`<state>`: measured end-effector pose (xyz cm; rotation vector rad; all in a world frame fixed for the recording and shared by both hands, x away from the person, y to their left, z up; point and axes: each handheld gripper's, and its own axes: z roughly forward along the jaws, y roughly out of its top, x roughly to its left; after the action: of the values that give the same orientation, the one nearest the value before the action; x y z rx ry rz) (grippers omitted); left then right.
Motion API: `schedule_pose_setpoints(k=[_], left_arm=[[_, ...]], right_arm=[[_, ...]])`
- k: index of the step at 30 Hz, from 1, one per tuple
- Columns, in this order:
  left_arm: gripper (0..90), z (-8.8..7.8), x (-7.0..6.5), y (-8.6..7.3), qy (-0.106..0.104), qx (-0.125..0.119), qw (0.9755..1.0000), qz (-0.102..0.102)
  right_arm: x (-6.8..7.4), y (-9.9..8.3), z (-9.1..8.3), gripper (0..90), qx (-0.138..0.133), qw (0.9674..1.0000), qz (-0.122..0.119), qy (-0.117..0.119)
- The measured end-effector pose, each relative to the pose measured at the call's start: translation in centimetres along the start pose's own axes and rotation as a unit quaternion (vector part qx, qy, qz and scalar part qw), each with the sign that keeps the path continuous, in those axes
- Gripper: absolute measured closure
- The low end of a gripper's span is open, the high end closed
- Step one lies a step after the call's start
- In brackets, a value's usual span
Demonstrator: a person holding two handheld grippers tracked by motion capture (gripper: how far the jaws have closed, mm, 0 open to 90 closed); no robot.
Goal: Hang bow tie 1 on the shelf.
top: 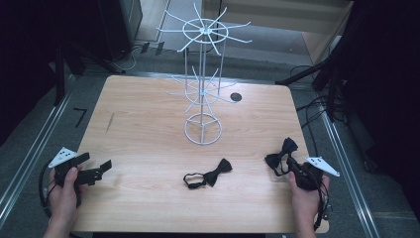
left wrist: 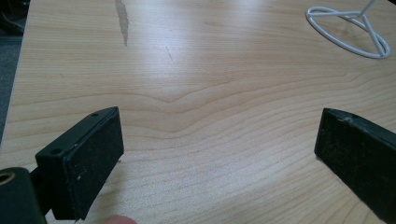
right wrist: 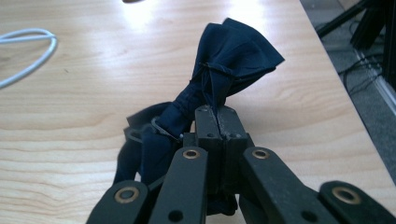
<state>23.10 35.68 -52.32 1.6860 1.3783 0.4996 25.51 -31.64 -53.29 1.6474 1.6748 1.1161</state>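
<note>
Right gripper (top: 289, 163) pinching a bow tie (top: 280, 152) at the counter's (top: 148, 134) right edge

Its jaws are pressed together on the tie's middle — the dark, soft, crumpled fabric bunches up, long axis running from near-left to far-right, one wing fanned out past the jaws. A second bow tie (top: 210, 174) lies flat mid-counter with its strap looped, pointing the same diagonal way. Left gripper (top: 101, 168) hangs over the pale woodgrain, jaws spread wide — nothing between them. White wire rack (top: 203, 84) stands further back.

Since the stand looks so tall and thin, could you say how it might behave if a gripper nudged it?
The white wire stand would probably tip easily: it is tall over a small ring base. It likely weighs little, being thin wire, so it may slide on the smooth table.
</note>
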Motion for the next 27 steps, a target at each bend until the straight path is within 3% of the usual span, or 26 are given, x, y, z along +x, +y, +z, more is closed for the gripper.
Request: schedule_pose_setpoints(k=[13,27], left_arm=[[1.6,0.0,0.0,0.0,0.0,-0.001,1.0,0.0],[1.7,0.0,0.0,0.0,0.0,-0.005,1.0,-0.003]], right_arm=[[1.7,0.9,-1.2,90.0,-0.037,0.9988,-0.031,0.012],[4.8,2.1,-2.2,90.0,-0.067,0.995,-0.062,0.041]])
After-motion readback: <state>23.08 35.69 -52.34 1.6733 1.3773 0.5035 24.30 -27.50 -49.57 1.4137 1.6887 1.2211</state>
